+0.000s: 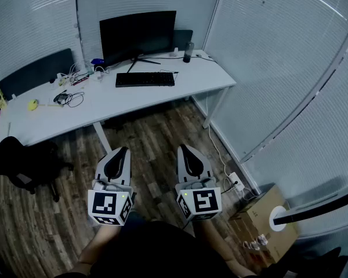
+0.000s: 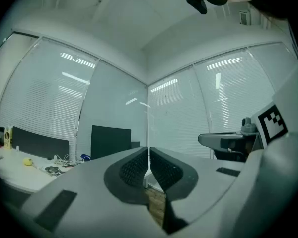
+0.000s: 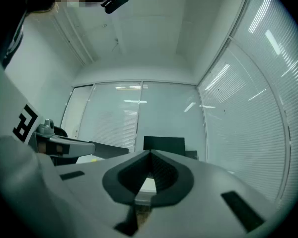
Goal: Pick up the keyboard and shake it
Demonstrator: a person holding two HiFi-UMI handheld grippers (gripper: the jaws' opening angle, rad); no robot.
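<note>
A black keyboard (image 1: 145, 79) lies flat on the white desk (image 1: 122, 100), in front of the dark monitor (image 1: 138, 35). My left gripper (image 1: 123, 150) and right gripper (image 1: 182, 147) are held level over the wooden floor, well short of the desk and side by side. Both are shut with nothing between the jaws. In the left gripper view my left gripper (image 2: 149, 149) points toward the monitor (image 2: 111, 142); in the right gripper view my right gripper (image 3: 150, 153) does the same, with the monitor (image 3: 164, 145) beyond. The keyboard is hidden in both gripper views.
Cables and small items (image 1: 69, 80) clutter the desk's left part, with a yellow object (image 1: 33, 104). A dark bottle (image 1: 188, 52) stands right of the monitor. A black chair (image 1: 20, 161) sits at the left. A cardboard box (image 1: 264, 223) and power strip (image 1: 236, 182) lie on the floor, right.
</note>
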